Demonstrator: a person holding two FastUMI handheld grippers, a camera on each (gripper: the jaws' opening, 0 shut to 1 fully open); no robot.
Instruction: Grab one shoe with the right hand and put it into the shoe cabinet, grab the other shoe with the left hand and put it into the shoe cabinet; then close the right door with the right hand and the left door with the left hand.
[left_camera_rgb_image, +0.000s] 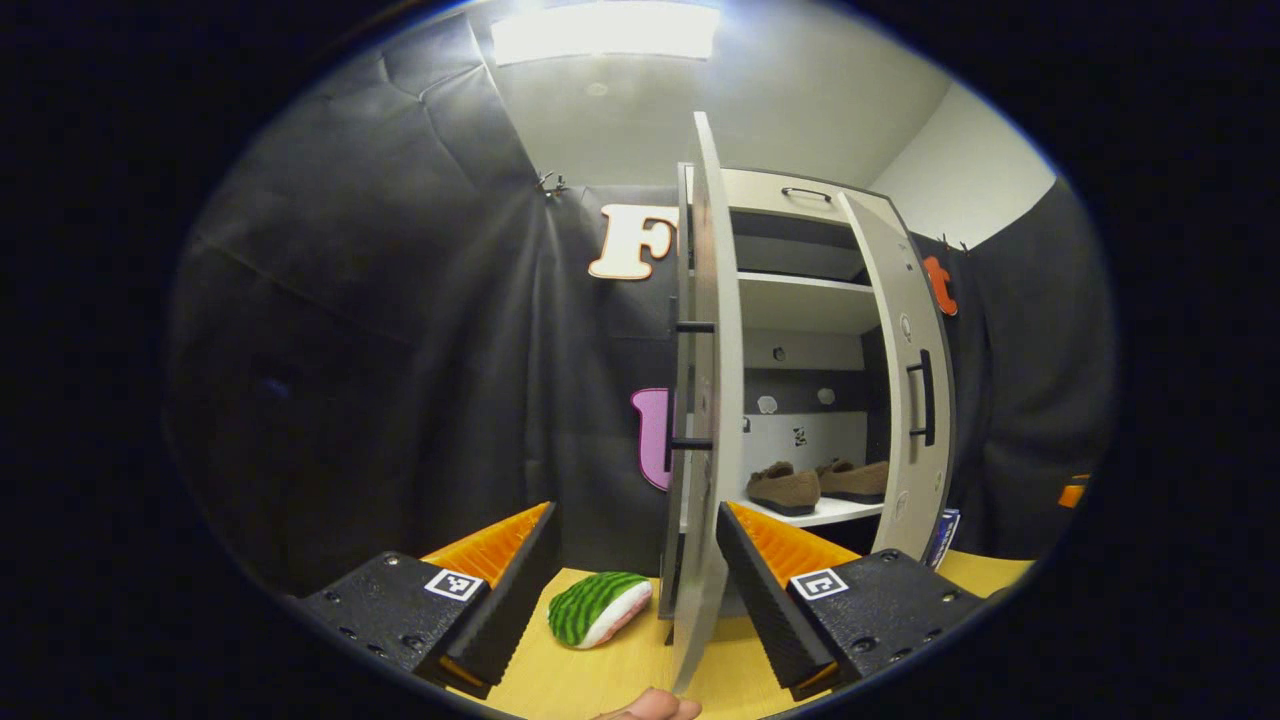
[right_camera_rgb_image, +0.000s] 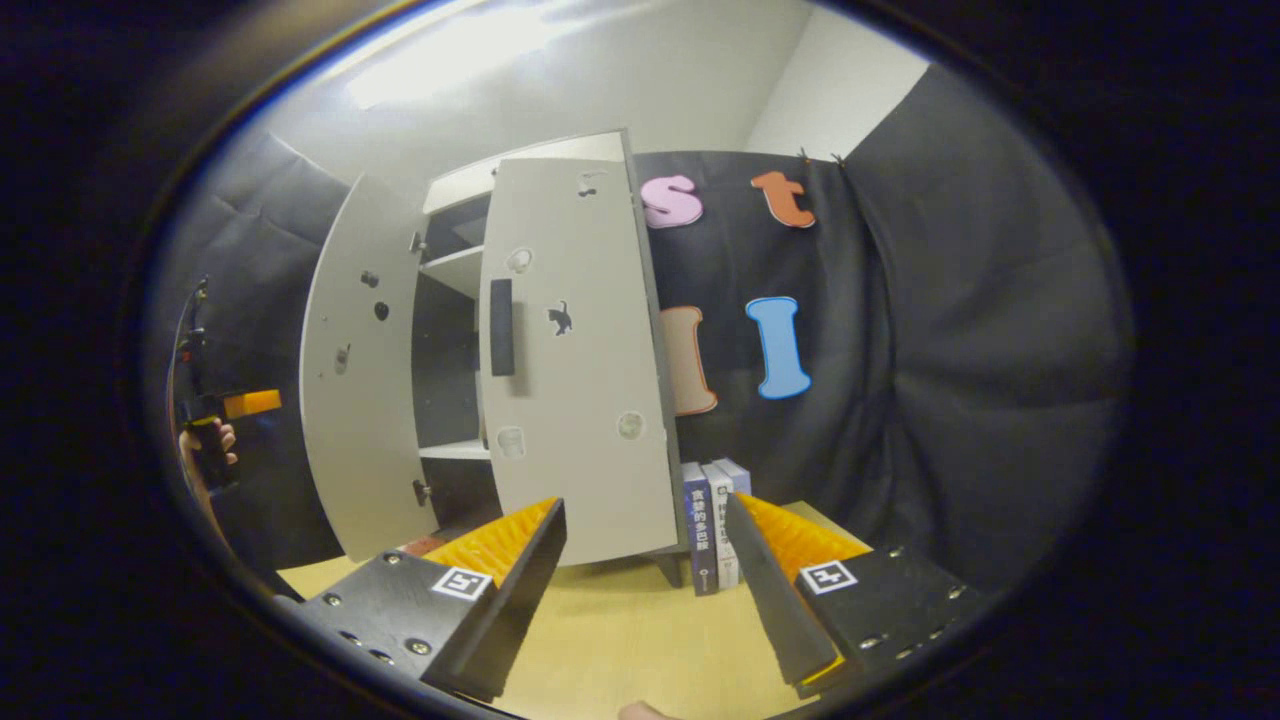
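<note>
Light yellow wood tabletop (left_camera_rgb_image: 600, 680) under both grippers, black cloth wall behind, pale ceiling w/ a bright light panel (left_camera_rgb_image: 605, 30) overhead.

Shoe cabinet (left_camera_rgb_image: 800, 340) is off-white, stands on the table, dark inside, w/ white shelves. Both shoes (left_camera_rgb_image: 815, 485) are brown, slipper-like, sitting side by side on the lower shelf, toes toward the left.

Left door (left_camera_rgb_image: 705, 400) is swung out edge-on toward the left gripper view's camera, two black handle mounts showing on its edge. Right door (left_camera_rgb_image: 905, 380) is part open in that view, black bar handle on it. In the right gripper view the right door (right_camera_rgb_image: 570, 360) is seen from the front w/ small stickers, nearly covering the opening; left door (right_camera_rgb_image: 355, 370) hangs wide open beyond it.

Left gripper (left_camera_rgb_image: 635, 590): jaws wide apart, nothing held; the left door's lower edge sits in the gap, near the right-hand finger, contact unclear. A green-striped plush (left_camera_rgb_image: 600, 608) lies on the table just beside the door.

Right gripper (right_camera_rgb_image: 645, 590): jaws wide apart, empty, above the table in front of the right door. Books (right_camera_rgb_image: 715, 530) stand upright beside the cabinet.
</note>
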